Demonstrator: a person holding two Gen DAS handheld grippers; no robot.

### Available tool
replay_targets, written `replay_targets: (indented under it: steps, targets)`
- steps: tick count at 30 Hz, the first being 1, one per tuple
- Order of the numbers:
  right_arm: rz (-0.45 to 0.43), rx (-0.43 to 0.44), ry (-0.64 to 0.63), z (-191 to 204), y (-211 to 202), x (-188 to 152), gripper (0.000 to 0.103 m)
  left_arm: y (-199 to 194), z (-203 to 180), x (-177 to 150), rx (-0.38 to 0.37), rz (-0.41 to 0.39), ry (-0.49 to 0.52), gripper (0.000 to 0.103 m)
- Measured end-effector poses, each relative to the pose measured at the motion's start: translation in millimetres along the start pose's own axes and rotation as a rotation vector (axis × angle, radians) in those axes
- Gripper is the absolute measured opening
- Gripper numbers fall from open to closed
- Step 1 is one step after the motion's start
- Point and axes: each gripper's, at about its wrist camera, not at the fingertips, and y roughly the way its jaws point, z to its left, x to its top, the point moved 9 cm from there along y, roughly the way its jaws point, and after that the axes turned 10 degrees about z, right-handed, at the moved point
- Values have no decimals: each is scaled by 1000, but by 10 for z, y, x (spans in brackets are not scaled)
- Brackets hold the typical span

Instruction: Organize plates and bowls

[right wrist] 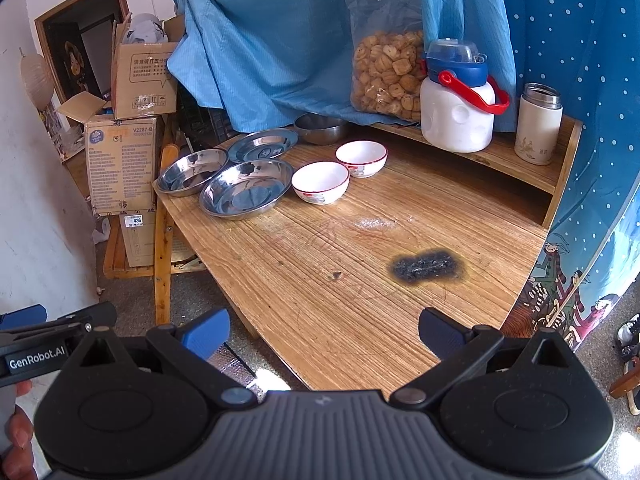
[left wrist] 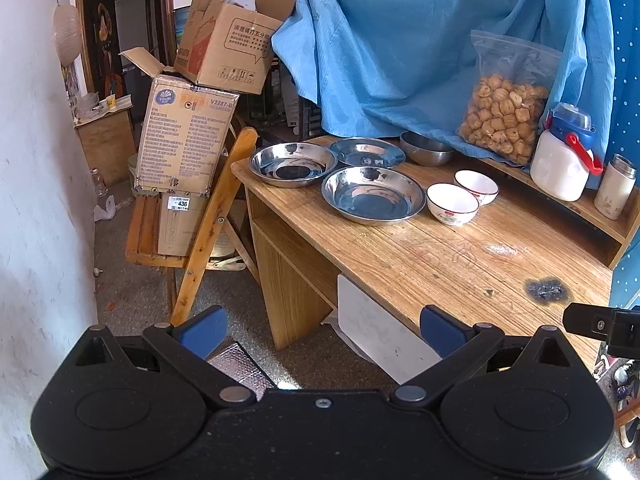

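Both claws, left claw (left wrist: 320, 330) and right claw (right wrist: 324, 332), are released and empty. Steel plates (right wrist: 247, 192) and ceramic bowls (right wrist: 320, 182) sit on the surface (right wrist: 360, 280): plates light, slippery; bowls fragile. Grip by the rims.

Left gripper (left wrist: 322, 330): jaws spread wide, nothing between the blue fingertips (left wrist: 204, 330), which sit at 7 and 5 o'clock of the left wrist view; the black body fills the lower edge. Right gripper (right wrist: 324, 332): jaws likewise spread wide and empty, blue pads (right wrist: 208, 336) at 7 and 5 o'clock. In the right wrist view the left gripper enters at 9 o'clock, with the person's fingers (right wrist: 16, 436) at 8 o'clock. In the left wrist view, part of the right gripper shows at 4 o'clock.
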Motion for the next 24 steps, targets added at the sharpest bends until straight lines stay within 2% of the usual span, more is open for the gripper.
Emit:
replay_targets:
  steps: [24]
  targets:
    - [0, 5, 4, 14, 29, -8, 103, 30, -1, -7, 1, 1, 0, 102]
